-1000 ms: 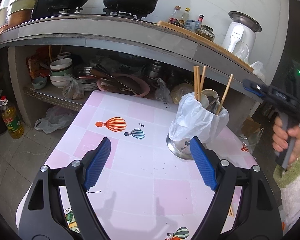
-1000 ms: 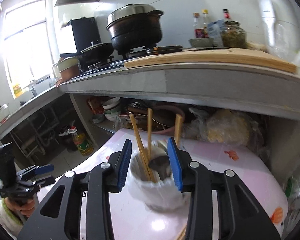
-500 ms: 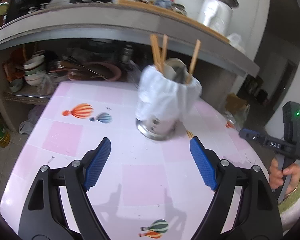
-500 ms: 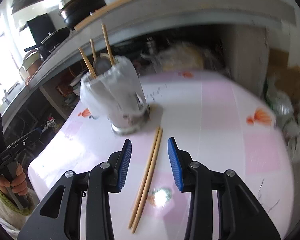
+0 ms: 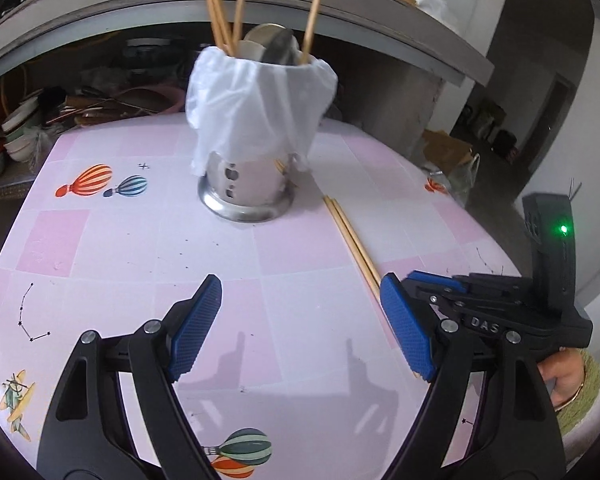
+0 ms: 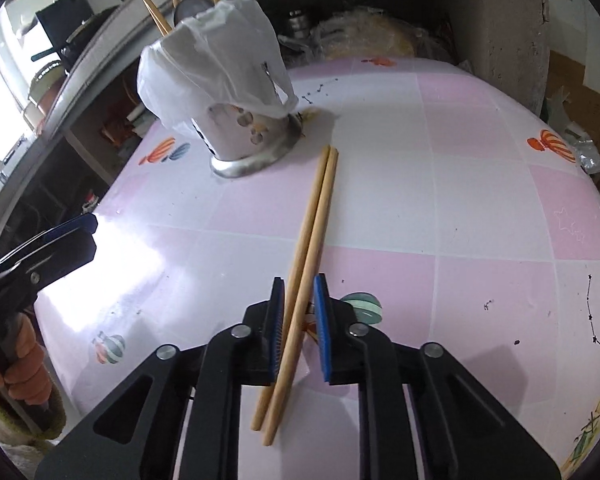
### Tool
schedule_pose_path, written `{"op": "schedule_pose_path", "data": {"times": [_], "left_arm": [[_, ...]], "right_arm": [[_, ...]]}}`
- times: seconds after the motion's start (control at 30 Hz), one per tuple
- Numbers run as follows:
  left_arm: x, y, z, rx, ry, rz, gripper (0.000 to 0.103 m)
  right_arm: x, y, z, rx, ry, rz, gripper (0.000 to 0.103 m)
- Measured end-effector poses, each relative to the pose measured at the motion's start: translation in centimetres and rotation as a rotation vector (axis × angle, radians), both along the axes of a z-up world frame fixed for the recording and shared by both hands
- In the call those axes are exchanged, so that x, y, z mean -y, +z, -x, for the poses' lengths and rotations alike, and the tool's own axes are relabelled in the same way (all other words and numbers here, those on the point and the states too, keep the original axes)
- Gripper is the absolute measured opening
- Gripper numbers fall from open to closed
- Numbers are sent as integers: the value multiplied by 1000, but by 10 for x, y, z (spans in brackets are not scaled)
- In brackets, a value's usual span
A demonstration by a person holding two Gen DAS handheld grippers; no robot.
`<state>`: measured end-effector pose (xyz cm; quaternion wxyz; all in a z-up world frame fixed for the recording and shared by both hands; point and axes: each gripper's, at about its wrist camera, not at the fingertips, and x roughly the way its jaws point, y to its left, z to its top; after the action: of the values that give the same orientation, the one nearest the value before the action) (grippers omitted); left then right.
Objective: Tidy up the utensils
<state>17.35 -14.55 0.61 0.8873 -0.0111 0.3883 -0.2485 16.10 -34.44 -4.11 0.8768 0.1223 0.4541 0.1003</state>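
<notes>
So I'm watching both feeds and the right wrist cam is giving me the good angle: the right gripper [image 6: 299, 312] is sitting low over the pink checked tablecloth with balloon prints [image 6: 440, 200], its blue pads narrowed around the pair of loose wooden chopsticks [image 6: 312, 224] lying side by side on the table. The sticks are running between the pads, but I can't tell if the pads are actually pinching them or just bracketing them. The left wrist cam isn't showing that at all; from there the right gripper [image 5: 428, 280] is just peeking in at the side, and the near ends of the two chopsticks [image 5: 350, 236] are disappearing behind a pad. What that view is showing better is the left gripper [image 5: 300, 324], hanging wide open above the cloth with nothing in it, well apart from everything. It's also giving me a straight look at the perforated steel utensil holder draped with a white plastic bag [image 5: 252, 120], standing upright just beyond the far tips of the loose pair. Counting: two chopsticks on the table, four more standing up out of the holder in the left view (only three showing in the right view), plus what looks like a metal spoon or ladle head [image 5: 274, 42] in there. One holder, one bag.
</notes>
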Motion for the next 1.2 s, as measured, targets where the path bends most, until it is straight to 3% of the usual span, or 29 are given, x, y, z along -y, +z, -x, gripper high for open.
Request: {"op": "schedule_pose_path", "data": {"times": [0.47,0.83,1.2], "left_arm": [[-1,-6,-4,-18,11,-14,77],[17,-12,-10,-35,-29,-36,77],[81,-41,-38,-171,-156,-93,55]], "right_arm": [[-8,-15,-13,-45,13,16,8],[16,-16,6,-49,-86,13,6],[38,-19,32,-44,-165,-38,6]]}}
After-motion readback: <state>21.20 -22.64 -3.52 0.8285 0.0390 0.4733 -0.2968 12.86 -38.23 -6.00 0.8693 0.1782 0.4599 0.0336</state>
